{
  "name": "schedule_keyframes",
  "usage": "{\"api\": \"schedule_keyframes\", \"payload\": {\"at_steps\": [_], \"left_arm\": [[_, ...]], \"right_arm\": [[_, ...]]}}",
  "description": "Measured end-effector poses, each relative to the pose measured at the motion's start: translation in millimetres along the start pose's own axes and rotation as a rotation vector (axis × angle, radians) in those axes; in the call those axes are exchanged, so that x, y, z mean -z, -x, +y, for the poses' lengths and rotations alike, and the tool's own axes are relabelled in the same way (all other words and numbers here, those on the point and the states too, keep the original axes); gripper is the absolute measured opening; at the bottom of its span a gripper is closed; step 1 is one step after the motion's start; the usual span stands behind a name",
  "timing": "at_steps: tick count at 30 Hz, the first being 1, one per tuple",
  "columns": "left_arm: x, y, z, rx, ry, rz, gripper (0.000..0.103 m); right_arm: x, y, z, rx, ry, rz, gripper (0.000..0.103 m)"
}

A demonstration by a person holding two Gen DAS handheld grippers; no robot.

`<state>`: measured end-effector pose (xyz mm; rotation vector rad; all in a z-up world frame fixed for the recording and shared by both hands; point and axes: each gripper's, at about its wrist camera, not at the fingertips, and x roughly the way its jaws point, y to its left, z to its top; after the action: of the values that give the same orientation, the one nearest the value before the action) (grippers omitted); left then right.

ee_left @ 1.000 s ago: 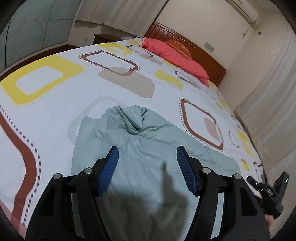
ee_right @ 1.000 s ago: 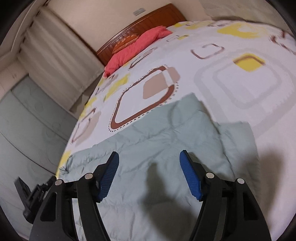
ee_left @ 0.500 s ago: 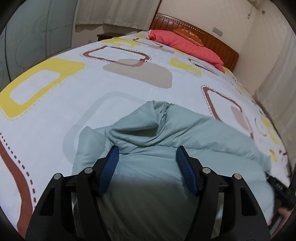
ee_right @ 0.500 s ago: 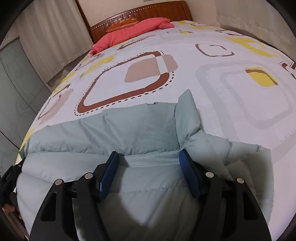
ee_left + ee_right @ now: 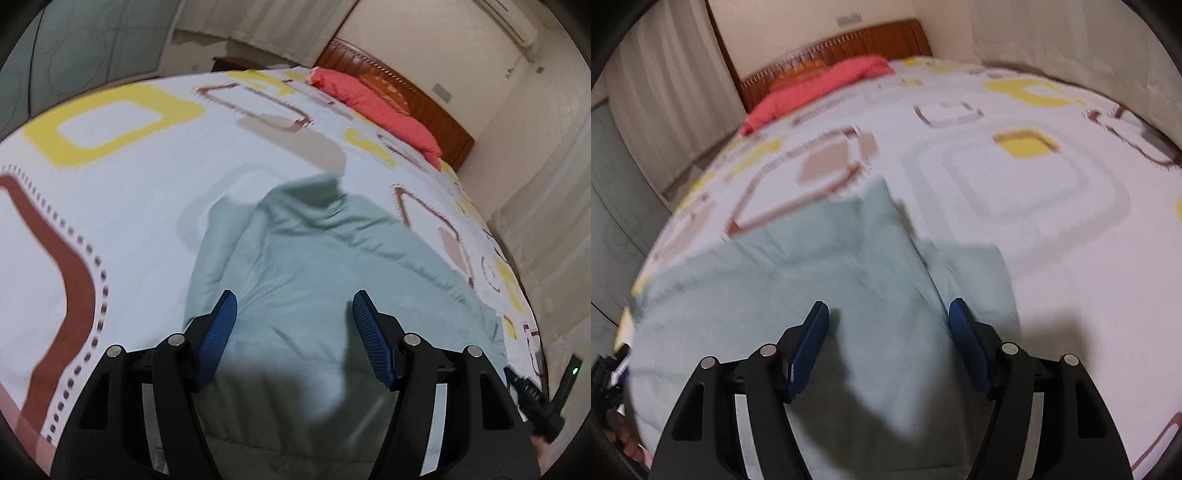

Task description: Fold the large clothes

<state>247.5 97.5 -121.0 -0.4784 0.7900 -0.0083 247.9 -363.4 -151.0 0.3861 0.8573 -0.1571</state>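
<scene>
Two open grippers hung over a pale green padded jacket on the bed.

The left gripper (image 5: 291,332) and right gripper (image 5: 888,336) each had their jaws apart, clamped on nothing, above the jacket (image 5: 314,266), which lay partly folded at the near edge of the patterned bed (image 5: 129,192). A neat fold probably called for pinching matching corners and lifting them evenly. A red pillow (image 5: 373,107) lay by the far headboard (image 5: 831,55).

bedroom around a patterned bed
a white bedsheet (image 5: 147,206) printed with yellow, brown and beige squares covers the bed; a coral-red pillow (image 5: 373,107) lies along the wooden headboard (image 5: 413,92), pale curtains (image 5: 668,96) hang by the wall, and an air conditioner (image 5: 513,22) sits high up.
</scene>
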Motion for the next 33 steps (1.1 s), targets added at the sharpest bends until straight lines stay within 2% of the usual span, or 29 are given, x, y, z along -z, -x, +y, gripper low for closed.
{"api": "schedule_keyframes", "payload": {"at_steps": [3,6,10,12,14,18,20,22,25,28,30,32,33], "left_arm": [[0.9,-12.3,4.9,-0.022,0.011,0.014,0.065],[-3.2,-18.3,4.8,-0.03,0.016,0.021,0.065],[0.9,5.4,12.9,0.024,0.086,0.01,0.065],[9.9,24.3,20.4,0.033,0.112,-0.011,0.069],[19.4,37.9,30.7,0.044,0.162,-0.024,0.077],[48.9,57.2,59.6,0.067,0.341,0.001,0.08],[67.2,64.1,70.9,0.107,0.428,0.021,0.08],[76.6,72.5,71.5,0.13,0.436,0.004,0.08],[83.3,68.6,65.1,0.174,0.432,0.03,0.083],[81.6,61.5,52.7,0.16,0.392,0.017,0.083],[78.9,55.6,51.9,0.159,0.405,0.013,0.083],[73.8,49.4,49.8,0.155,0.427,0.008,0.082],[72.1,47.4,48.4,0.149,0.427,0.008,0.081]], "right_arm": [[7.5,-12.1,-6.8,-0.025,-0.008,0.008,0.068],[6.1,-12.6,-3.0,-0.012,0.004,0.001,0.069],[7.6,13.1,-15.3,-0.055,-0.073,-0.015,0.07],[12.5,29.1,-23.9,-0.063,-0.104,-0.032,0.07],[20.2,43.9,-34.2,-0.075,-0.14,-0.04,0.071],[45.1,62.9,-58.4,-0.118,-0.246,-0.017,0.073],[63.9,69.1,-72.6,-0.148,-0.335,-0.003,0.074],[74.8,70.6,-77.7,-0.176,-0.383,0.016,0.074],[89.1,69.4,-73.6,-0.247,-0.431,0.026,0.074],[86.7,60.5,-62.3,-0.286,-0.434,0.031,0.076],[83.1,57.1,-58.3,-0.276,-0.434,0.011,0.076],[78.5,52.9,-57.3,-0.262,-0.446,-0.014,0.074],[76.1,50.9,-58.3,-0.256,-0.449,-0.019,0.065]]}}
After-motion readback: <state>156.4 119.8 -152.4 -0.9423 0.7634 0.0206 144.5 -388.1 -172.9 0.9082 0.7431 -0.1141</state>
